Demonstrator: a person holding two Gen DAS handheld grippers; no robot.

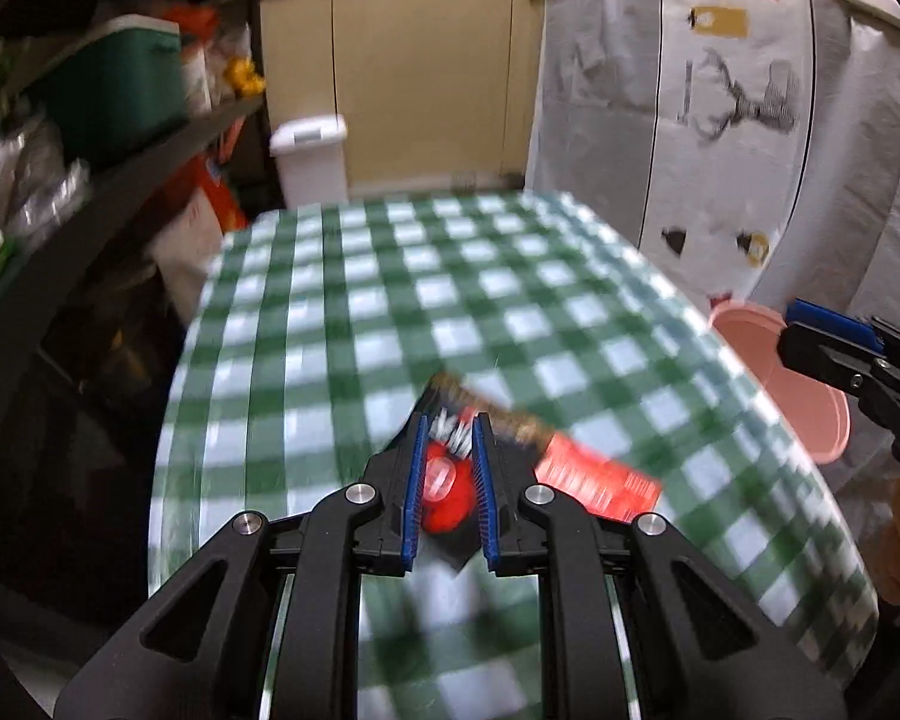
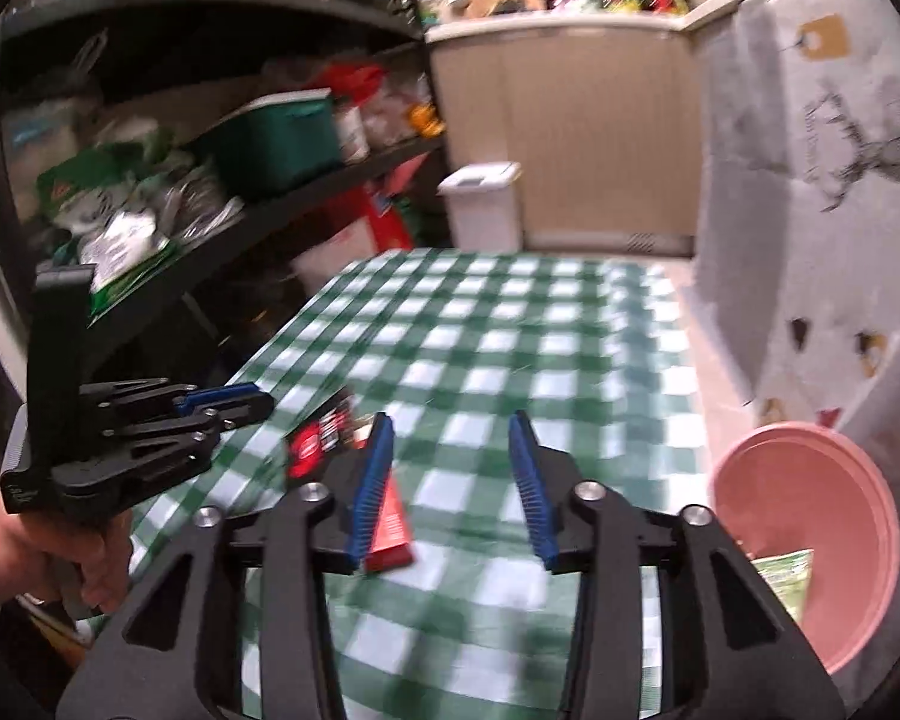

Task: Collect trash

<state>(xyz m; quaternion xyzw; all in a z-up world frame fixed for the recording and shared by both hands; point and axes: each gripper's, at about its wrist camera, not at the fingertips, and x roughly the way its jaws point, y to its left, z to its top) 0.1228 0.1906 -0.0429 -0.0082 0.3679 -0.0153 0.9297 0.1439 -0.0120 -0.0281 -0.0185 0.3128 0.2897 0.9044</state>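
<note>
My left gripper (image 1: 450, 423) is shut on a red and black snack wrapper (image 1: 447, 483), which it holds just above the green checked tablecloth (image 1: 390, 276). A red flat wrapper (image 1: 594, 483) lies on the cloth just right of it. My right gripper (image 2: 450, 423) is open and empty over the table; the red flat wrapper (image 2: 390, 525) lies beside its left finger. The left gripper (image 2: 234, 399) shows at the left of the right wrist view with the held wrapper (image 2: 321, 441) past its tip. A pink bin (image 2: 810, 540) with a green wrapper (image 2: 786, 579) inside stands right of the table.
The pink bin (image 1: 780, 384) sits off the table's right edge, with the right gripper (image 1: 810, 336) above it. Black shelves (image 2: 222, 228) packed with goods line the left. A white lidded bin (image 1: 312, 159) stands beyond the table. A white sheet (image 1: 720, 120) hangs at the right.
</note>
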